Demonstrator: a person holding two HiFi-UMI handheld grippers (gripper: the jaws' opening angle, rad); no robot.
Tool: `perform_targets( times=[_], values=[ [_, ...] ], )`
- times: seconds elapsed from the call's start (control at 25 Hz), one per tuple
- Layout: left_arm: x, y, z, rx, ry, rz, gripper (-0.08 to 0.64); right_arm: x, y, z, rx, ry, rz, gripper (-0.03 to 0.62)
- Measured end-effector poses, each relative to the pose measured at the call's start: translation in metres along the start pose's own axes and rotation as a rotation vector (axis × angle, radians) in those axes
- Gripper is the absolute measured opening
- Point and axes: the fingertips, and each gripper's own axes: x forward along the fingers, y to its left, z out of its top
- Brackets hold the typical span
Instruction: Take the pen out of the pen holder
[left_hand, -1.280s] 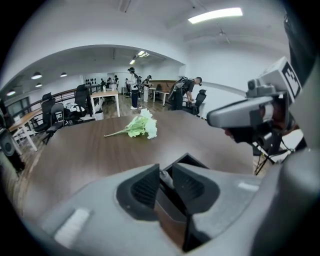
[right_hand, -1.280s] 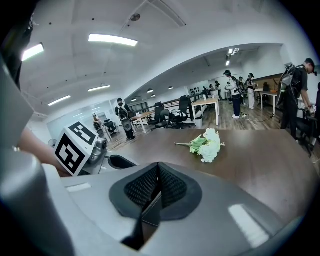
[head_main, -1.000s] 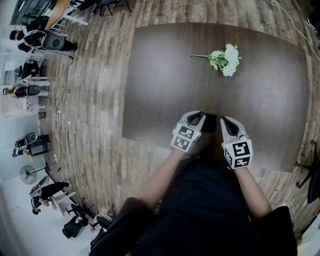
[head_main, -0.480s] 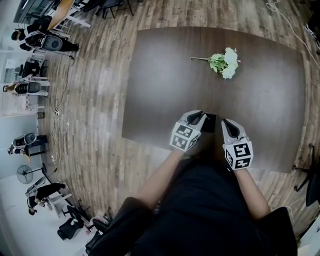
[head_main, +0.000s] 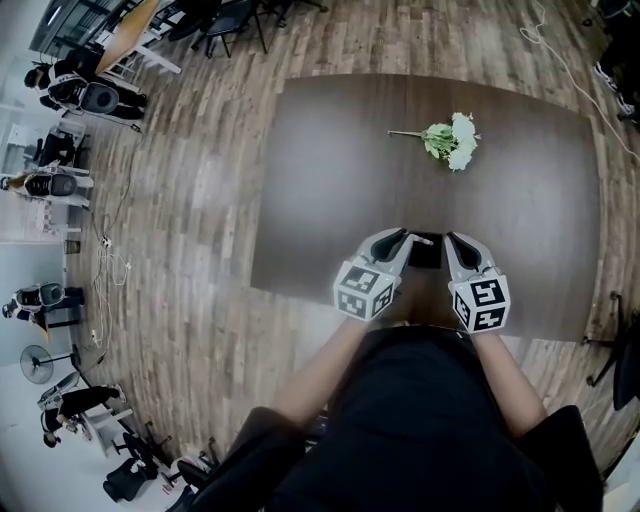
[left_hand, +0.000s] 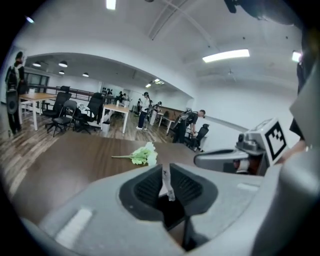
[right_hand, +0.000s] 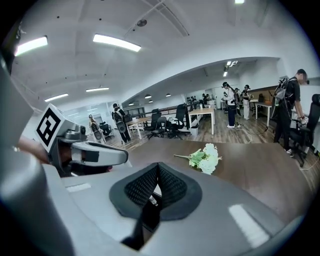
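- Grip comes first: my left tongs are pinching the slim pale pen, which stands nearly upright between the pads.
- From the head view, the pen lies over the black pen holder. I cannot tell whether its lower end is clear of the rim.
- My right tongs are pressed onto the holder's dark wall, as best I can read. They steady it just beside the left pair, near my edge of the desk.
- To do this well, I think I should draw the pen straight along its own length without leaning it sideways, so it neither catches the rim nor tips the holder. It looks thin and smooth, so even pressure matters.
- The flowers lie well apart, out of the way.
- No writing is readable; the cubes on my tongs carry only black-and-white square markers.
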Motion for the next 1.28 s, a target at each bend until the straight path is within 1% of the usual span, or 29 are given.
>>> perform_targets(
  times=[0.08, 0.24, 0.4, 0.6, 0.8, 0.92, 1.0, 1.28],
  values=[
    [-0.024, 0.000, 0.013, 0.028, -0.040, 0.009, 0.049, -0.002, 0.017, 0.013, 0.001, -0.023, -0.007, 0.003],
    [-0.076, 0.009, 0.037, 0.055, -0.107, 0.038, 0.049, -0.006, 0.053, 0.037, -0.013, -0.063, -0.029, 0.003],
    [-0.138, 0.022, 0.054, 0.077, -0.173, 0.088, 0.048, -0.022, 0.088, 0.057, -0.049, -0.092, -0.066, 0.003],
    [-0.218, 0.048, 0.075, 0.039, -0.275, 0.182, 0.048, -0.040, 0.118, 0.083, -0.075, -0.134, -0.125, 0.003],
    [-0.277, 0.078, 0.076, 0.007, -0.354, 0.270, 0.048, -0.047, 0.141, 0.088, -0.098, -0.156, -0.173, 0.003],
    [-0.299, 0.094, 0.071, -0.011, -0.390, 0.294, 0.048, -0.048, 0.155, 0.081, -0.095, -0.167, -0.176, 0.003],
    [-0.307, 0.101, 0.068, -0.009, -0.403, 0.301, 0.048, -0.048, 0.161, 0.077, -0.086, -0.174, -0.174, 0.003],
    [-0.319, 0.101, 0.063, 0.001, -0.423, 0.262, 0.048, -0.060, 0.179, 0.072, -0.115, -0.190, -0.201, 0.002]
  ],
)
